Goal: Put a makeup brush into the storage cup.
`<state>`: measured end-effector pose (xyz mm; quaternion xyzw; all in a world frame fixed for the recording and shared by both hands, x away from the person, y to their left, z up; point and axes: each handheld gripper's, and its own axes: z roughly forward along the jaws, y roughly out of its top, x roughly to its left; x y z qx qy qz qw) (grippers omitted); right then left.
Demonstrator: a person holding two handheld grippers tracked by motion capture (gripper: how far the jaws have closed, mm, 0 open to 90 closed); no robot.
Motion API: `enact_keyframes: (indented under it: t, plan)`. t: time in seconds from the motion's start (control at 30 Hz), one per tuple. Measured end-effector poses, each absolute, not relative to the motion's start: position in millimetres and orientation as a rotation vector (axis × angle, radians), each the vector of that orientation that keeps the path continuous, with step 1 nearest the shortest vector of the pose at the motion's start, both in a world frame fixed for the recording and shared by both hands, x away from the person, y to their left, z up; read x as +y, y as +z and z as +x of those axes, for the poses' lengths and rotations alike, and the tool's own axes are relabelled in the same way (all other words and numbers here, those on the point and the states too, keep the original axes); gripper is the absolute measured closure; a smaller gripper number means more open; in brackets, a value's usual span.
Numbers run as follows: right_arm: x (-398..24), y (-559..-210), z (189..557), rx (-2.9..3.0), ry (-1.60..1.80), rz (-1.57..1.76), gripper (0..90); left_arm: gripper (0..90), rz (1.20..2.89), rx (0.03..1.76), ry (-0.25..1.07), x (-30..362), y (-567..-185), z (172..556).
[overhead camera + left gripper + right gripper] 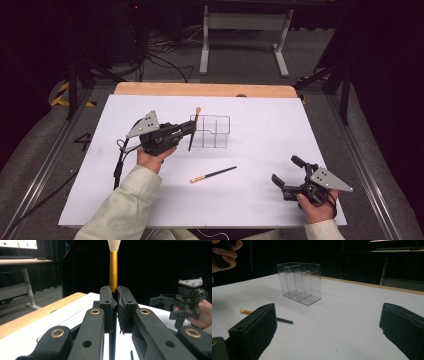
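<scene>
A makeup brush (pixel 193 129) is standing nearly upright in the left gripper (pixel 191 126), its pale bristle tip pointing up and its dark handle reaching down toward the table. In the left gripper view the jaws are pressing in on the brush from both sides, just below the gold collar (pixel 113 271), with no gap showing. The brush is hanging just beside the left wall of a clear plastic organizer (pixel 212 131) — whether it is touching that wall cannot be told. The organizer is sitting toward the back middle of the white table (pixel 260 200), its compartments open at the top.

A second brush (pixel 213 174) is lying flat on the table nearer the person, well apart from the organizer, with bare table all around it.

The right gripper (pixel 289 175) is resting low near the right front edge, held in the person's hand (pixel 316 210). Its jaws are standing wide apart — nothing between them — and facing the organizer across open table. A wooden strip (pixel 205 89) is running along the far edge.
</scene>
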<state>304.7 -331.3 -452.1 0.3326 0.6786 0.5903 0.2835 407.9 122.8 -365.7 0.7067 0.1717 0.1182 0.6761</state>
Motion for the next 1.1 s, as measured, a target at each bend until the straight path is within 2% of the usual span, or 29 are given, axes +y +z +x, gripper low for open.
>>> enact_keyframes:
  t: [0.47,1.1]
  plan:
    - [-332,-453,305,1.821,1.582,0.894,1.6,83.0,1.559,0.372,0.222,102,-354,421]
    - [-333,-454,305,1.822,1.591,0.897,1.8,83.0,1.529,0.369,0.251,76,-345,432]
